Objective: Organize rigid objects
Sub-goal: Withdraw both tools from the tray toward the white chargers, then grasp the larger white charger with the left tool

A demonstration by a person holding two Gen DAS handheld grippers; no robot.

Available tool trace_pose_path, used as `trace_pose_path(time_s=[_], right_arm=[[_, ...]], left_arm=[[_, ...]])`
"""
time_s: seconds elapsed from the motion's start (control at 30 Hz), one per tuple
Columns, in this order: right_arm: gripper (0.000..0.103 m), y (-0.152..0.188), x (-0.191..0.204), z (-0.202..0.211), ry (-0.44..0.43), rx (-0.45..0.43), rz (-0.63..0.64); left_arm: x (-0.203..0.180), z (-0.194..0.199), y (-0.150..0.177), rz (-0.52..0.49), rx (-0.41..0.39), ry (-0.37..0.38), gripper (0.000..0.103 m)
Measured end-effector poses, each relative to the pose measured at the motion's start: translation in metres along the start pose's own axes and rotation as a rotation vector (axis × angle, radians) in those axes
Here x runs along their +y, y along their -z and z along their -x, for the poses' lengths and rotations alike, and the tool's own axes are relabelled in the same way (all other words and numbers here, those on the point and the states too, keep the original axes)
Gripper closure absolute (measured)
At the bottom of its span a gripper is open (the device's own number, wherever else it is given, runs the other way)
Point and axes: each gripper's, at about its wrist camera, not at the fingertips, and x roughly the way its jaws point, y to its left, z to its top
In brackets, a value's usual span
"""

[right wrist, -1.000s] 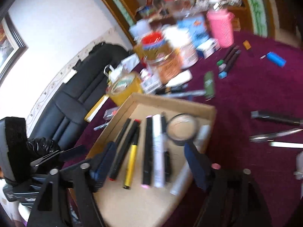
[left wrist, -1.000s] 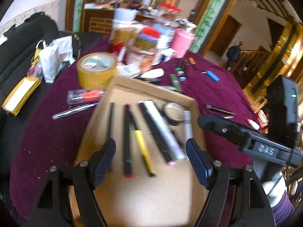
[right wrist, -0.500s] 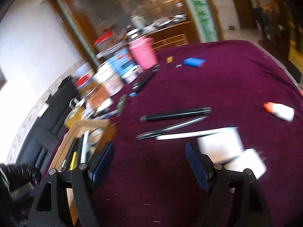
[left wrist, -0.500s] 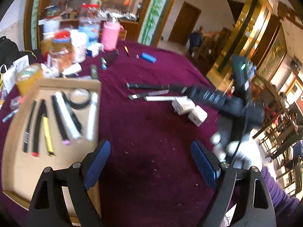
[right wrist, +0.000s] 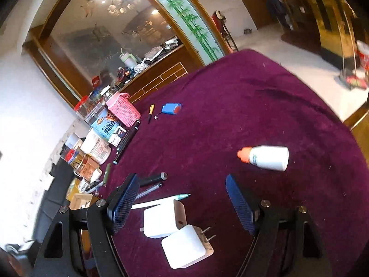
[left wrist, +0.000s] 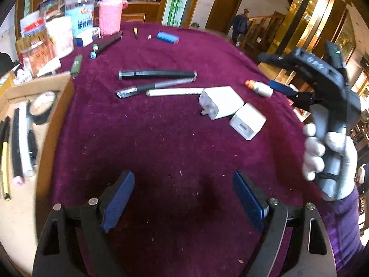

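Both grippers have swung away from the cardboard tray (left wrist: 34, 85) since a second ago, and they now face the open part of the counter (left wrist: 173, 138), which is covered with a dark red cloth. The tray now sits at the left edge of the left wrist view, with several pens (left wrist: 17, 143) lying side by side in it and a magnifying glass (left wrist: 42, 109) at its far end.

The left gripper (left wrist: 183, 198) hovers above the bare cloth with its fingers wide apart, and nothing is between them. The right gripper (right wrist: 182, 205) is also spread wide and holds nothing; a white-gloved hand (left wrist: 327, 159) carries it at the right side of the left wrist view.

Below the right gripper lie two white charger plugs (right wrist: 175, 235), touching each other. A black marker (left wrist: 156, 74), a grey pen (left wrist: 147, 87) and a white pen (left wrist: 175, 91) lie close together just beside the plugs, toward the tray. A small white bottle with an orange cap (right wrist: 265, 157) lies on its side, apart from the plugs, near the counter's right edge. Farther back there is a blue lighter (right wrist: 171, 109) and a small yellow-handled tool (right wrist: 151, 110), and behind them a pink knitted bottle cover (right wrist: 123, 112) among jars and boxes.
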Motion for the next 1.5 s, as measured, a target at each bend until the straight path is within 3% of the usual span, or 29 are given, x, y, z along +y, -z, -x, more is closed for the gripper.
trace_pose_path(time_s=[0.17, 0.27, 0.43, 0.57, 0.63, 0.7, 0.73, 0.77, 0.83, 0.9, 1.0, 1.07, 1.2, 1.47, 1.5], right_arm=[[0.022, 0.009, -0.01, -0.023, -0.072, 0.109, -0.044], [0.022, 0.013, -0.007, -0.035, -0.104, 0.147, -0.048], [0.018, 0.019, 0.004, -0.061, -0.173, 0.224, -0.053], [0.014, 0.03, 0.021, -0.067, -0.34, 0.294, -0.01], [0.014, 0.037, 0.041, -0.064, -0.47, 0.341, 0.05], [0.014, 0.049, 0.062, -0.064, -0.616, 0.431, 0.101], [0.014, 0.06, 0.074, -0.068, -0.715, 0.518, 0.118], [0.014, 0.069, 0.085, -0.068, -0.757, 0.57, 0.148], [0.014, 0.074, 0.096, -0.061, -0.718, 0.549, 0.221], [0.014, 0.07, 0.092, -0.056, -0.69, 0.504, 0.207], [0.012, 0.052, 0.062, -0.05, -0.584, 0.386, 0.108], [0.012, 0.041, 0.037, -0.045, -0.53, 0.322, 0.02], [0.011, 0.022, 0.001, -0.038, -0.479, 0.222, -0.119], [0.011, 0.013, -0.023, -0.031, -0.438, 0.18, -0.222], [0.011, 0.012, -0.024, -0.031, -0.433, 0.179, -0.222]], left_arm=[[-0.005, -0.012, 0.005, -0.021, -0.003, -0.025, 0.009], [-0.004, -0.014, 0.004, -0.019, -0.001, 0.014, 0.001], [0.005, -0.01, 0.006, 0.029, -0.029, 0.082, 0.001], [0.013, -0.007, 0.006, 0.078, -0.057, 0.144, 0.001], [0.016, -0.006, 0.006, 0.092, -0.064, 0.161, 0.001], [0.015, -0.005, 0.007, 0.094, -0.065, 0.165, 0.001], [0.015, -0.005, 0.007, 0.093, -0.065, 0.165, 0.001], [0.015, -0.005, 0.007, 0.094, -0.066, 0.166, 0.001], [0.016, -0.004, 0.008, 0.097, -0.067, 0.17, 0.001], [0.015, -0.004, 0.008, 0.095, -0.064, 0.166, 0.001], [0.007, -0.005, 0.001, 0.088, -0.013, 0.112, 0.001], [0.001, -0.006, -0.013, 0.096, 0.008, 0.14, 0.001], [-0.01, -0.007, -0.049, 0.086, -0.054, 0.048, 0.001], [-0.02, -0.073, -0.087, 0.068, 0.044, -0.111, 0.001], [-0.019, -0.078, -0.086, 0.058, 0.048, -0.133, 0.005]])
